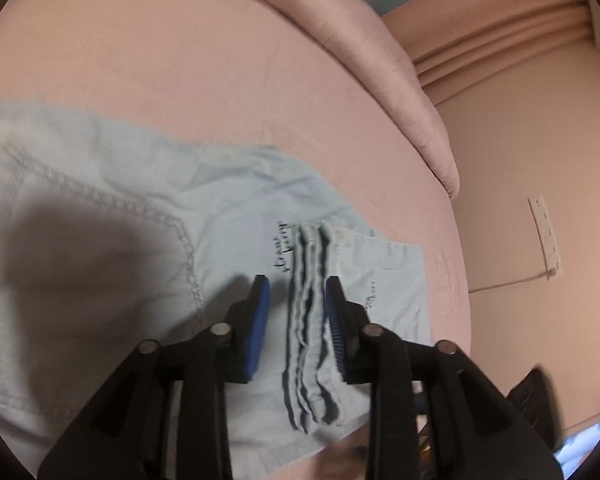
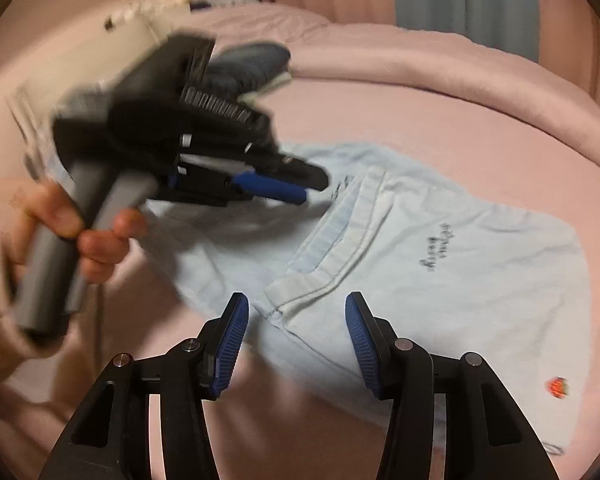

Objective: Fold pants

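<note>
The pale blue cotton pants (image 1: 228, 208) lie spread on the bed's pink fitted sheet (image 1: 180, 60), waistband end toward the person, with small dark embroidered lettering (image 2: 440, 248) on the cloth. The left tool (image 1: 298, 312) hangs low over the garment with its blue ribbed pads (image 1: 260, 312) released and parted; the gathered elastic waistband (image 1: 308, 320) runs up between them, and I cannot tell whether either pad touches it. From the right wrist camera the same left tool (image 2: 308, 188) shows blurred, held in the person's left hand (image 2: 72, 232) by its grey handle (image 2: 60, 264), its tips just above the cloth near the waistband. The right tool (image 2: 296, 340) is also released, its pads wide apart, poised above the near edge of the pants by a stitched seam (image 2: 340, 280). A rumpled pink duvet (image 2: 440, 80) lies bunched along the far side of the bed.
</note>
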### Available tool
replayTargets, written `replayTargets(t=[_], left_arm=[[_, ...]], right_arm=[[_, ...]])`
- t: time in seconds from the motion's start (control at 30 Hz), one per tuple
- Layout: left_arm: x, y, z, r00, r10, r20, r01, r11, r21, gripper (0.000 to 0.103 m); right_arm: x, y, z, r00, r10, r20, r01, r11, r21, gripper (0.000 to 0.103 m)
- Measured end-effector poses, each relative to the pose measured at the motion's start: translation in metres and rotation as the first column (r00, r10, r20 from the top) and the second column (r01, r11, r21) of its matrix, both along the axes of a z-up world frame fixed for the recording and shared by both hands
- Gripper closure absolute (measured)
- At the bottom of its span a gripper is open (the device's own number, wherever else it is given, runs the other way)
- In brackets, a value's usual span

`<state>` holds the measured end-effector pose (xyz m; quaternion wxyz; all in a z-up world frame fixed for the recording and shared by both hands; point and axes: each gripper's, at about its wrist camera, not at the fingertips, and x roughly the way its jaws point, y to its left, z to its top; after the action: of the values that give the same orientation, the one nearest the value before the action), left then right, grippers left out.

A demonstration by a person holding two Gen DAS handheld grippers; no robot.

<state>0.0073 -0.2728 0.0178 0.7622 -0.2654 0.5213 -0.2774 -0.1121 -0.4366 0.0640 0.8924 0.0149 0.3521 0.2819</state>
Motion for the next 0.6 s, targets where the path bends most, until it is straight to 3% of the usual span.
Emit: replayTargets(t=[0.07, 0.17, 0.2, 0.27, 0.33, 0.4, 0.43, 0.47, 0.5, 0.6], left_arm=[[-0.005, -0.007, 0.011, 0.999, -0.033, 0.035, 0.033, 0.999, -0.006, 0.073], [-0.013, -0.036, 0.023, 0.991, -0.115, 0.07, 0.117, 0.993, -0.021, 0.073], [-0.018, -0.047, 0.025, 0.985, -0.15, 0.079, 0.153, 0.988, -0.031, 0.073], [-0.027, -0.069, 0.024, 0.971, -0.221, 0.088, 0.226, 0.973, -0.044, 0.073], [-0.033, -0.089, 0.013, 0.96, -0.268, 0.078, 0.27, 0.963, -0.005, 0.075], [-0.037, -0.104, -0.008, 0.958, -0.283, 0.037, 0.28, 0.957, 0.083, 0.075], [-0.043, -0.099, -0.015, 0.96, -0.281, 0.017, 0.276, 0.952, 0.131, 0.077], [-0.046, -0.094, -0.026, 0.963, -0.269, 0.001, 0.265, 0.948, 0.175, 0.083], [-0.046, -0.088, -0.028, 0.966, -0.258, 0.01, 0.253, 0.954, 0.163, 0.09], [-0.053, -0.06, -0.028, 0.975, -0.224, 0.003, 0.222, 0.967, 0.122, 0.089]], right_arm=[[0.002, -0.031, 0.012, 0.998, -0.07, 0.004, 0.07, 0.996, 0.051, 0.052], [0.014, -0.072, 0.015, 0.971, -0.238, -0.005, 0.238, 0.971, -0.007, 0.054], [0.018, -0.081, 0.014, 0.957, -0.289, -0.013, 0.289, 0.957, -0.03, 0.058], [0.023, -0.098, 0.009, 0.943, -0.33, -0.051, 0.329, 0.944, -0.034, 0.075], [0.026, -0.104, -0.003, 0.932, -0.358, -0.054, 0.351, 0.931, -0.1, 0.077], [0.037, -0.103, -0.024, 0.925, -0.36, -0.12, 0.34, 0.927, -0.159, 0.079], [0.043, -0.102, -0.041, 0.921, -0.348, -0.172, 0.315, 0.929, -0.196, 0.079], [0.043, -0.101, -0.044, 0.926, -0.345, -0.151, 0.313, 0.928, -0.2, 0.079], [0.041, -0.101, -0.039, 0.932, -0.336, -0.138, 0.302, 0.928, -0.217, 0.079], [0.044, -0.098, -0.019, 0.941, -0.31, -0.138, 0.275, 0.935, -0.225, 0.079]])
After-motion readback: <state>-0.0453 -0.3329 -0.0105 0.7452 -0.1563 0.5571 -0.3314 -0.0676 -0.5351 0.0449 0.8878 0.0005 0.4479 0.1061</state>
